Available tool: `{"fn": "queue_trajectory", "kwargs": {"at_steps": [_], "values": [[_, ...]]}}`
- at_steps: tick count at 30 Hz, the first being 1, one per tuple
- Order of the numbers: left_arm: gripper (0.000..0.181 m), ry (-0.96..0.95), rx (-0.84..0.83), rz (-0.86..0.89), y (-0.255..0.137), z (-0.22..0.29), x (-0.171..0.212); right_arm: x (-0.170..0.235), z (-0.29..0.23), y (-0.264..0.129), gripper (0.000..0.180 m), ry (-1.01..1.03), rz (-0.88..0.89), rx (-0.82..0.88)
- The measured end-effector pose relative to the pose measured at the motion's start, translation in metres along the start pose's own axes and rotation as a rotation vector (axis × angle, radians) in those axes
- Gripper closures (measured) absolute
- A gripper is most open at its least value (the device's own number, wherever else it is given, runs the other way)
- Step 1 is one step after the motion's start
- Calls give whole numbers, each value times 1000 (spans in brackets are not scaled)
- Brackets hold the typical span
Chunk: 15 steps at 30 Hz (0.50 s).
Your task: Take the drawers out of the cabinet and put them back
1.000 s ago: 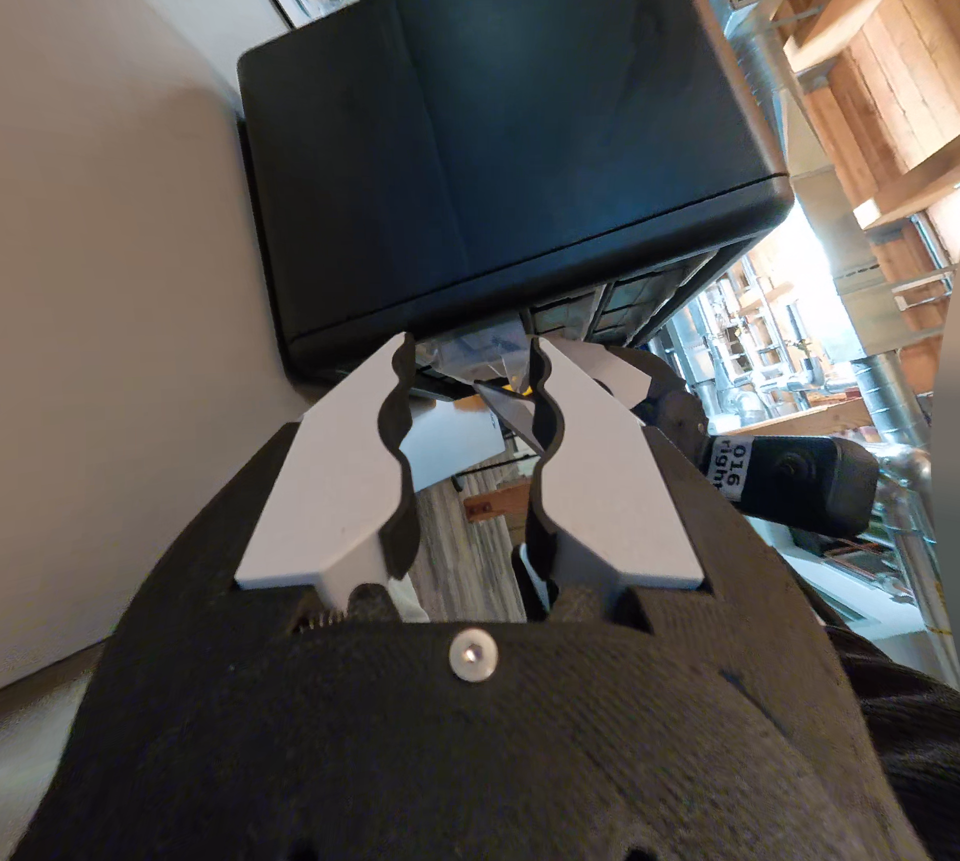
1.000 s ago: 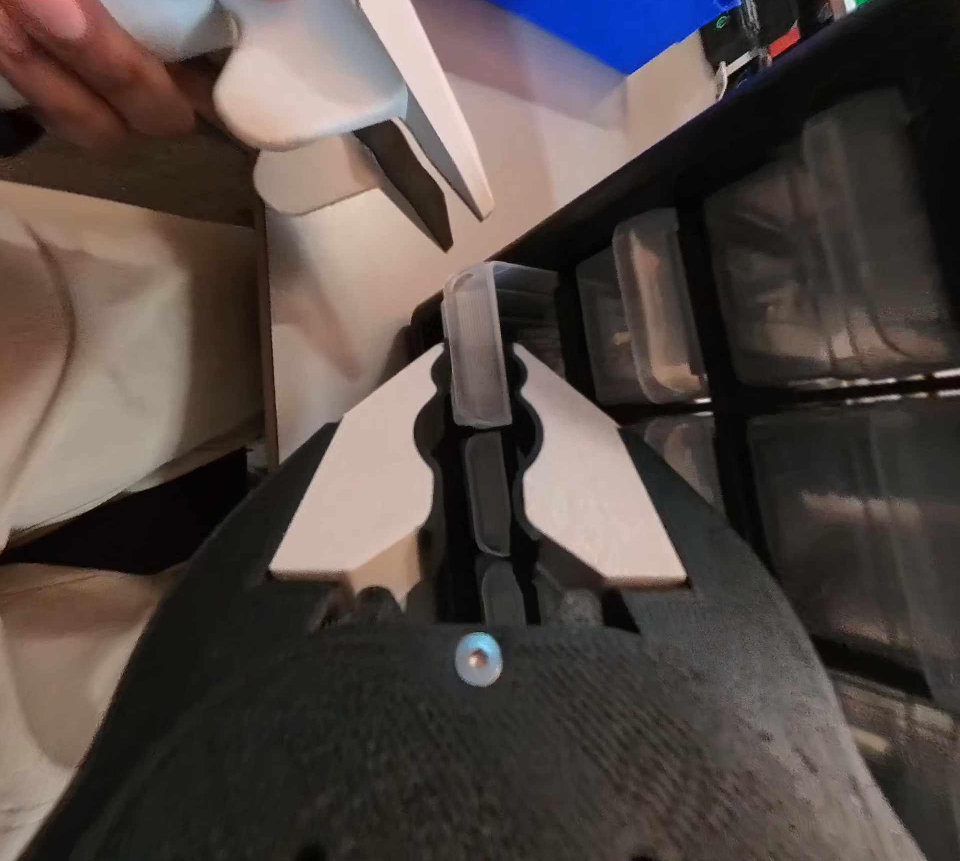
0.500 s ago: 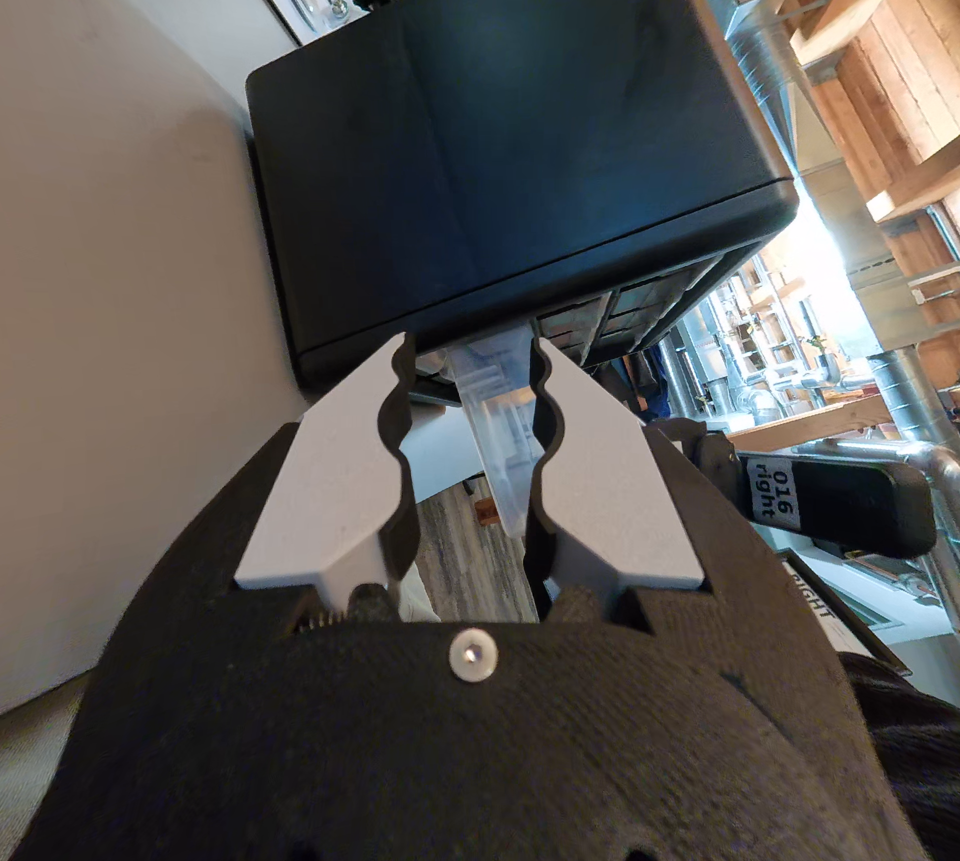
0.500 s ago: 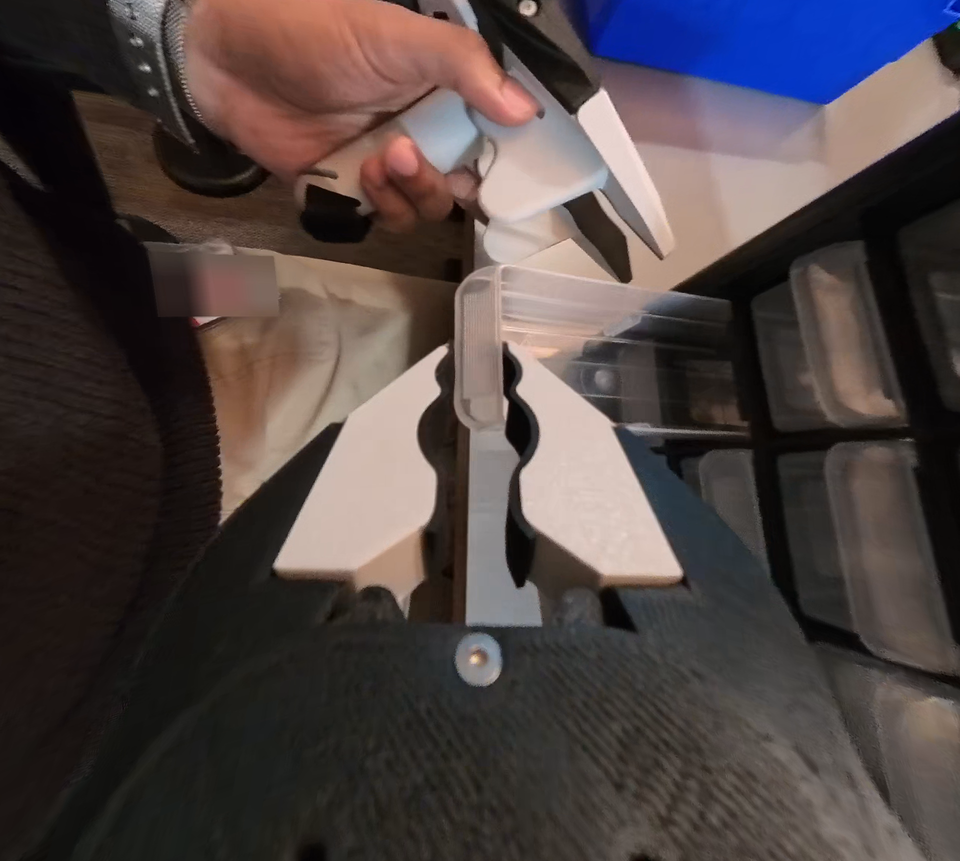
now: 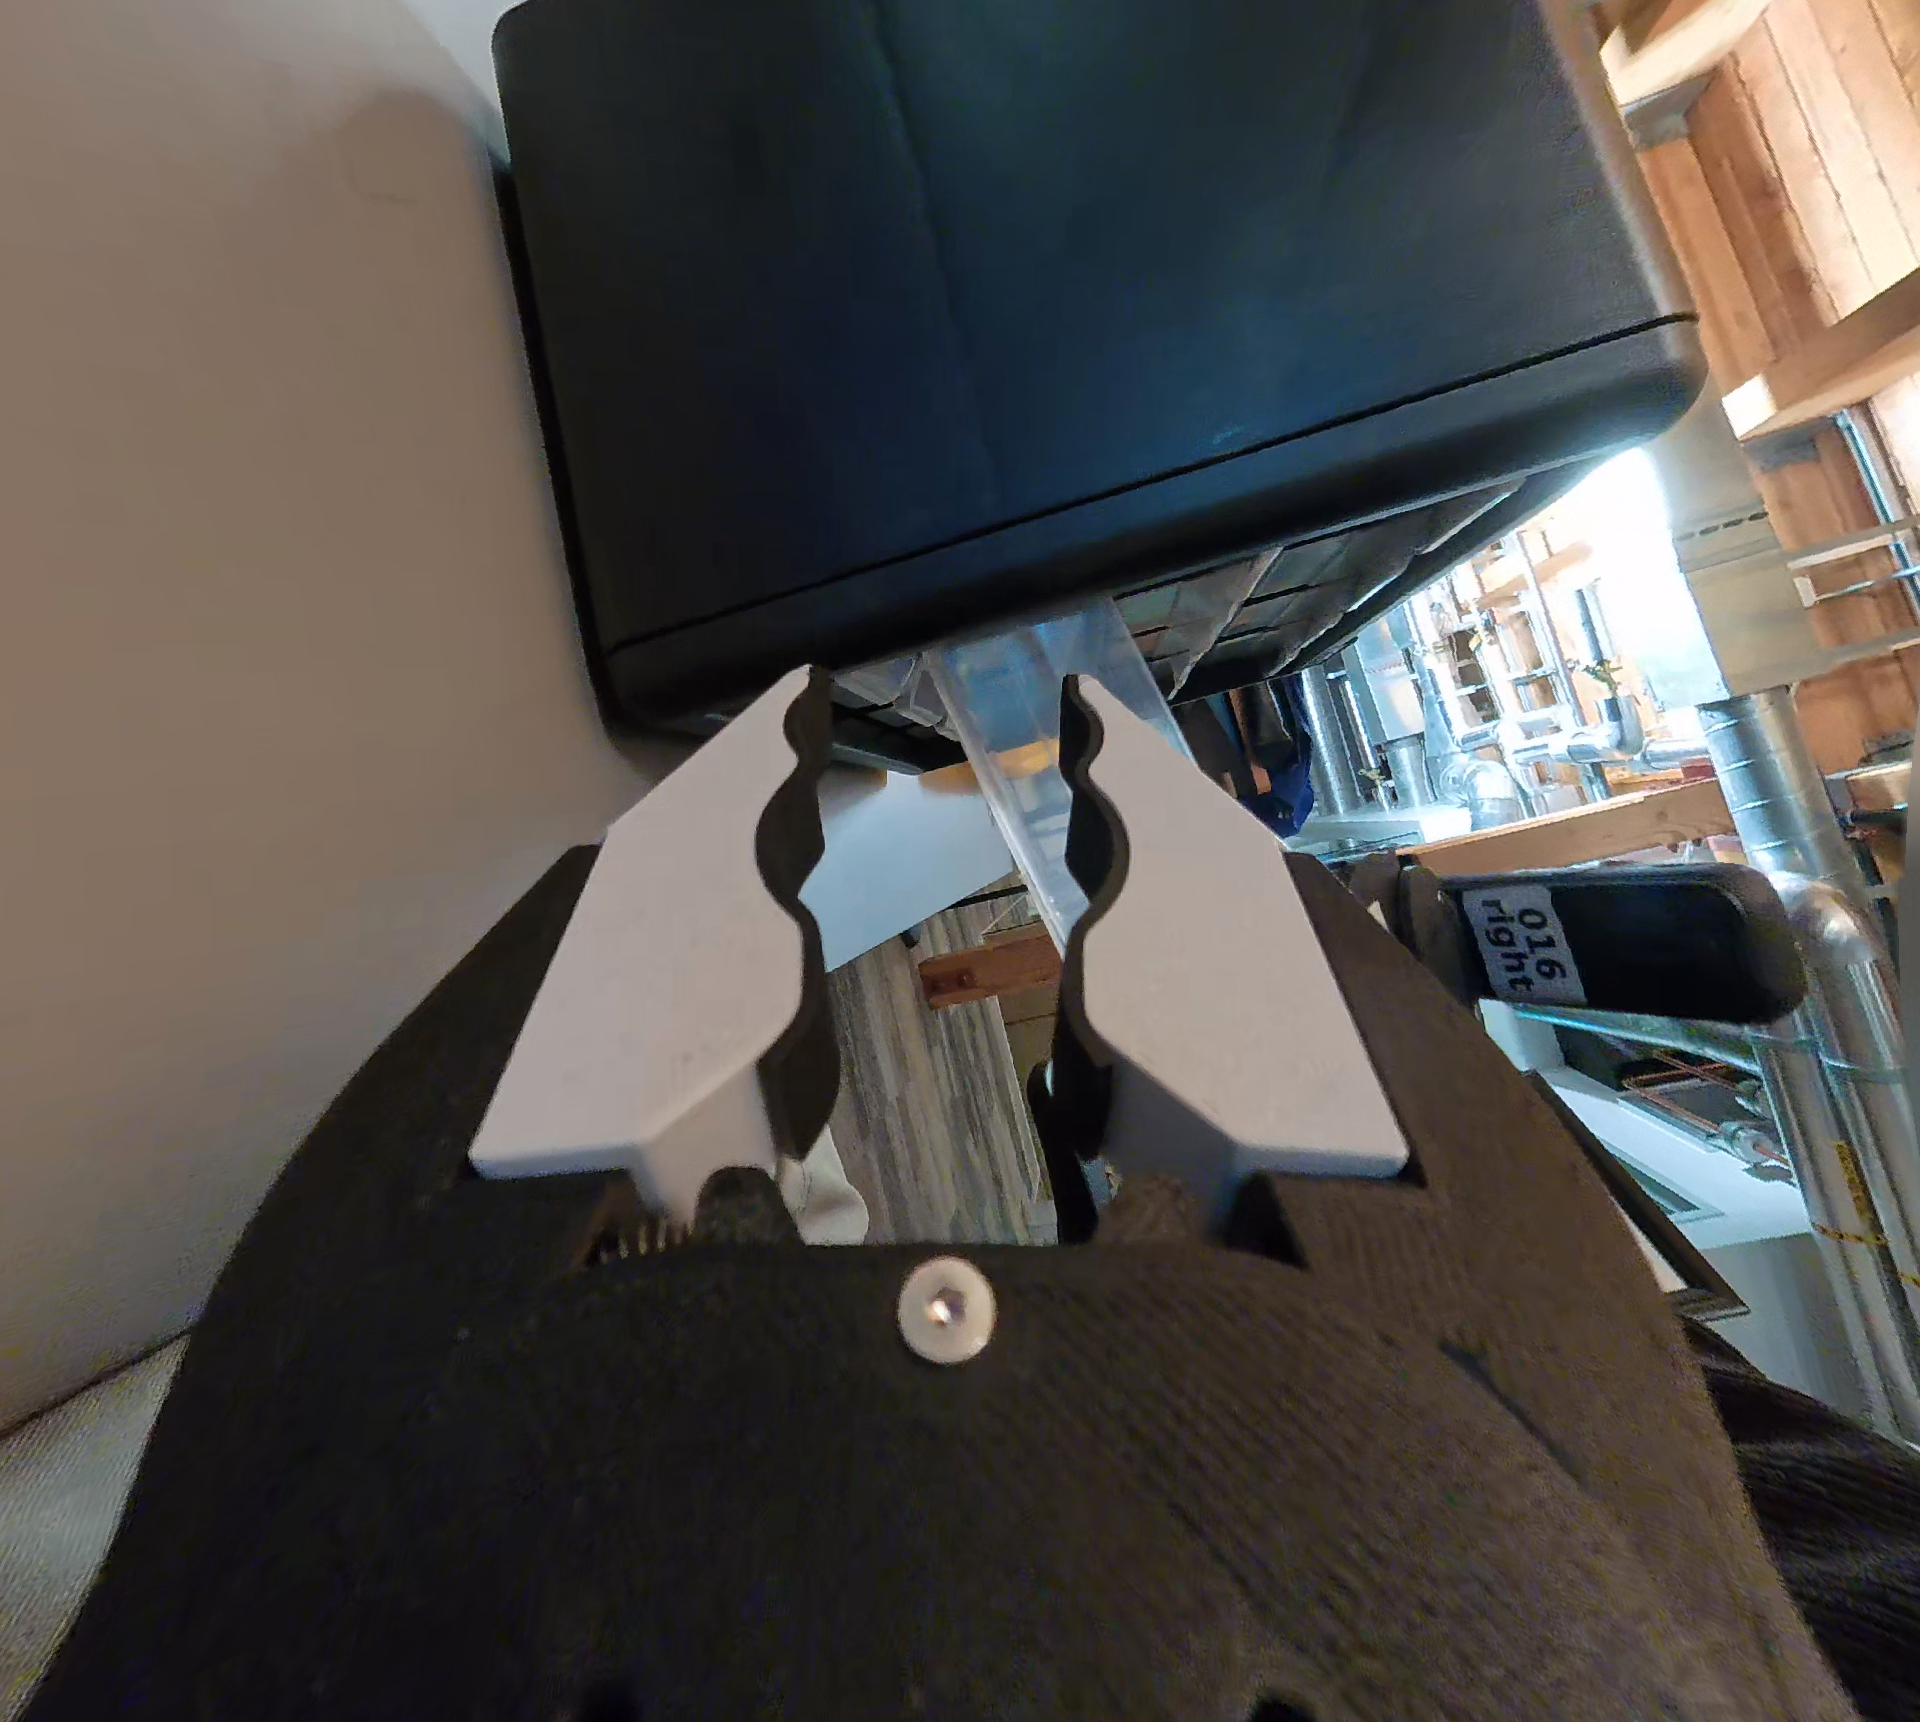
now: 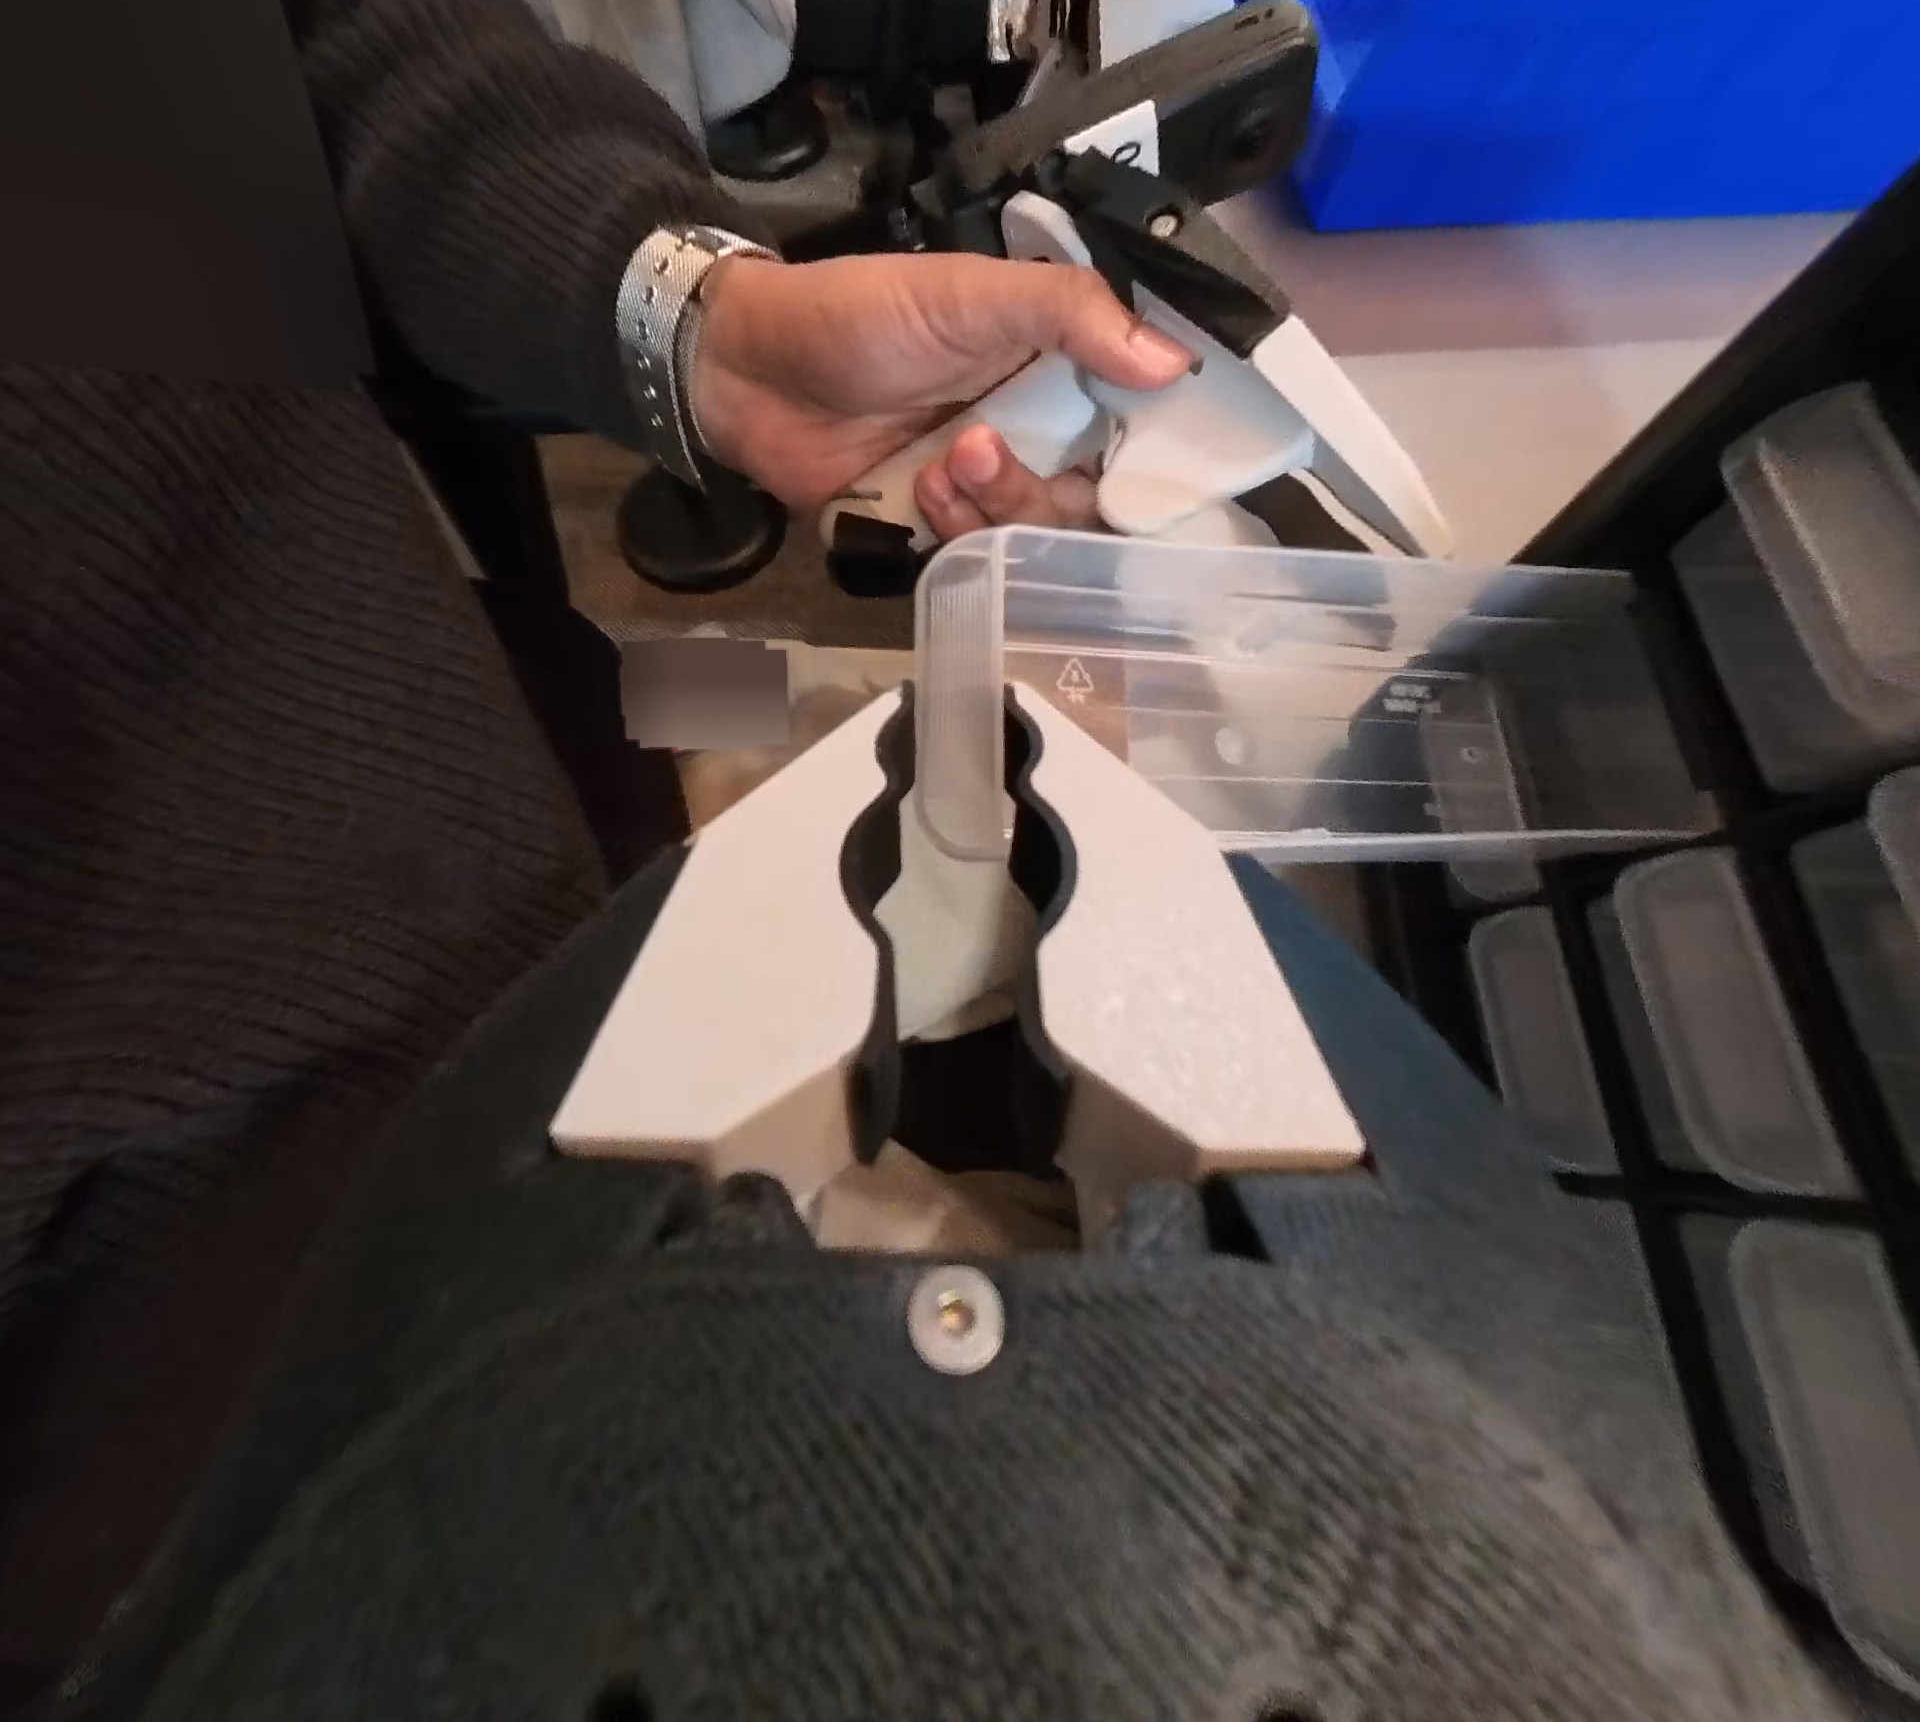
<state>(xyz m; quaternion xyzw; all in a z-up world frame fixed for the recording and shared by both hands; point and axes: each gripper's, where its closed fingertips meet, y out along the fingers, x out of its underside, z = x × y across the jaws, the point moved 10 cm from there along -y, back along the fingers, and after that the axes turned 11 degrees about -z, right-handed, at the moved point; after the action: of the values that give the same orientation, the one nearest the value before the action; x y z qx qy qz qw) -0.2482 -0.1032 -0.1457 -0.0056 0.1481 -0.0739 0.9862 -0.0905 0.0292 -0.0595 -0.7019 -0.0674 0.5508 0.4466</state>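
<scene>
Since a second ago the clear drawer [image 6: 1247,716] has slid most of the way out of the black cabinet [image 5: 1039,218], only its back end still sitting in the slot. Right gripper [image 6: 958,701] is clamped on the drawer's front pull tab, fingers [image 6: 1143,945] pinching it from both sides. Left gripper [image 5: 940,696] is spread wide with nothing in it, hanging just beside the cabinet's corner near the drawer. A hand [image 6: 883,384] in a dark sleeve holds it. Blue bin [image 6: 1610,10] sits behind, other drawers [image 6: 1683,1028] all in.
</scene>
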Motion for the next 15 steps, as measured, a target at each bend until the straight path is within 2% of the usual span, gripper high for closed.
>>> {"fn": "queue_trajectory", "kwargs": {"at_steps": [6, 12, 15], "values": [[138, 0, -1, 4, -1, -1, -1, 2, 5, -8, 166, 73, 87, -37], [139, -17, 1, -2, 0, -3, 0, -12, 25, -30, 165, 359, 361, -126], [139, -18, 0, 2, 0, -4, 0, -15, 28, -33, 165, 390, 374, -140]]}}
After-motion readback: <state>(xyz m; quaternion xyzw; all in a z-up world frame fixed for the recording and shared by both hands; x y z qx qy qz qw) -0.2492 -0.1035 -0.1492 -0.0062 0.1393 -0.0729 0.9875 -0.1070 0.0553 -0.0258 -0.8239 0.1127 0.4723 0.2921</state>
